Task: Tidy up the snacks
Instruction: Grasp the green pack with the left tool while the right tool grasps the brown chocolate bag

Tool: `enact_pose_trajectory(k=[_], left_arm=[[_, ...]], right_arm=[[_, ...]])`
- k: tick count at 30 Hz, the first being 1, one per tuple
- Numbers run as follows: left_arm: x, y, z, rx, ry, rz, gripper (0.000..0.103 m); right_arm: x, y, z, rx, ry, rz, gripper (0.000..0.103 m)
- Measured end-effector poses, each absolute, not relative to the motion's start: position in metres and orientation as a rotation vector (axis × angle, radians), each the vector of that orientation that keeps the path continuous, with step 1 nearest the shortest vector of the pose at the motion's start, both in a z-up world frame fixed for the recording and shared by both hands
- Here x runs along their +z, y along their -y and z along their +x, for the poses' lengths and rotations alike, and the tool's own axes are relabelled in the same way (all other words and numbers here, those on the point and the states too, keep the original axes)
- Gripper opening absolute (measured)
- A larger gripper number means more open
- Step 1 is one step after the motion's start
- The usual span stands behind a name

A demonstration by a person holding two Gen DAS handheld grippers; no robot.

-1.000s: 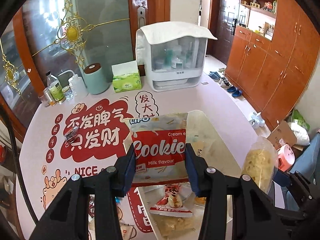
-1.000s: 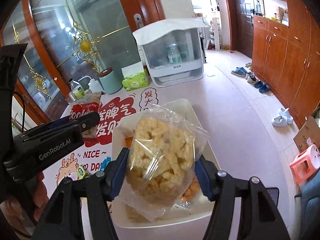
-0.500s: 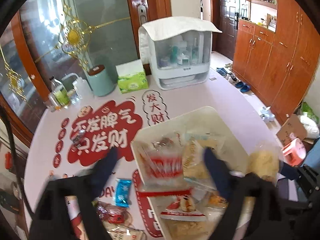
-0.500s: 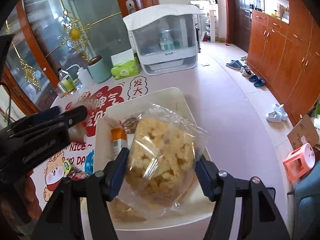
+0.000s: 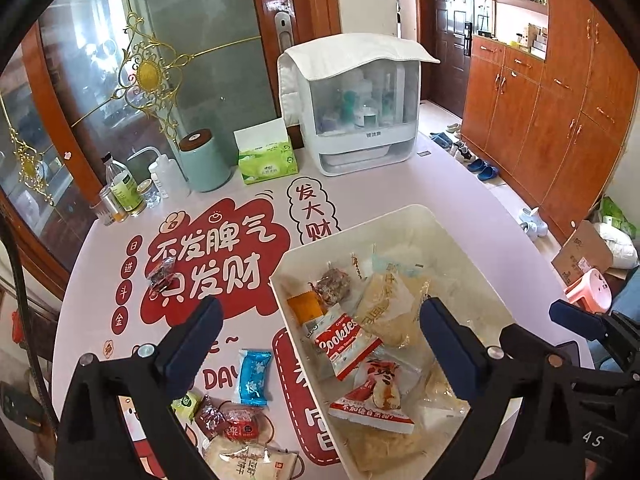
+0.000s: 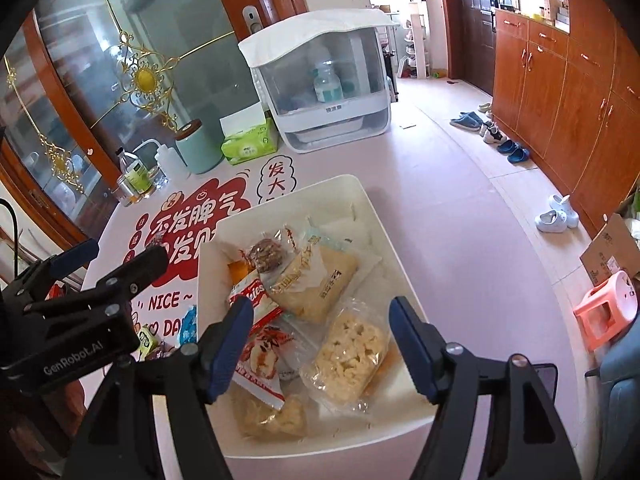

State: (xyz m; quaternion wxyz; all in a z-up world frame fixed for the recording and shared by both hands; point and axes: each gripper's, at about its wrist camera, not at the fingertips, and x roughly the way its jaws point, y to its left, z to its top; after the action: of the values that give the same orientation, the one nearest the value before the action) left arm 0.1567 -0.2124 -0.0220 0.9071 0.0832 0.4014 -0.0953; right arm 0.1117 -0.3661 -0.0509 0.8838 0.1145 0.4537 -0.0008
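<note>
A white bin (image 5: 404, 216) (image 6: 372, 208) sits on the pink table and holds several snack packs. The red Cookies pack (image 5: 344, 340) (image 6: 250, 296) lies inside it near the left wall. The clear bag of yellow puffs (image 6: 348, 356) lies in the bin's near right part. My left gripper (image 5: 320, 336) is open and empty above the bin's left edge. My right gripper (image 6: 320, 340) is open and empty just above the puffs bag. Loose snacks stay on the table left of the bin: a blue pack (image 5: 254, 376), a red pack (image 5: 236, 424) and a dark candy (image 5: 160, 276).
At the table's far side stand a white covered dish rack (image 5: 356, 108), a green tissue box (image 5: 268, 158), a teal canister (image 5: 204, 160) and small bottles (image 5: 124, 192). Wooden cabinets (image 5: 560, 100) line the right wall. A pink stool (image 6: 608, 308) stands on the floor.
Both grippers opened. The Cookies pack dropped from the left gripper into the bin, and the puffs bag dropped from the right gripper into the bin.
</note>
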Motion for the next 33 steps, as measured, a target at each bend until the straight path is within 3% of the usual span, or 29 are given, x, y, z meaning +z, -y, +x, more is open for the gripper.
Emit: enact_pose_trajectory(k=[13, 33], left_arm=[[0.0, 0.16, 0.133, -0.134, -0.786, 0.147, 0.098], [-0.018, -0.06, 0.138, 0.001, -0.817, 0.002, 0.098]], right_arm=[[-0.043, 0.337, 0.098, 0.028, -0.949, 0.213, 0.071], [-0.049, 0.194, 0.091, 0.132, -1.019, 0.1, 0.071]])
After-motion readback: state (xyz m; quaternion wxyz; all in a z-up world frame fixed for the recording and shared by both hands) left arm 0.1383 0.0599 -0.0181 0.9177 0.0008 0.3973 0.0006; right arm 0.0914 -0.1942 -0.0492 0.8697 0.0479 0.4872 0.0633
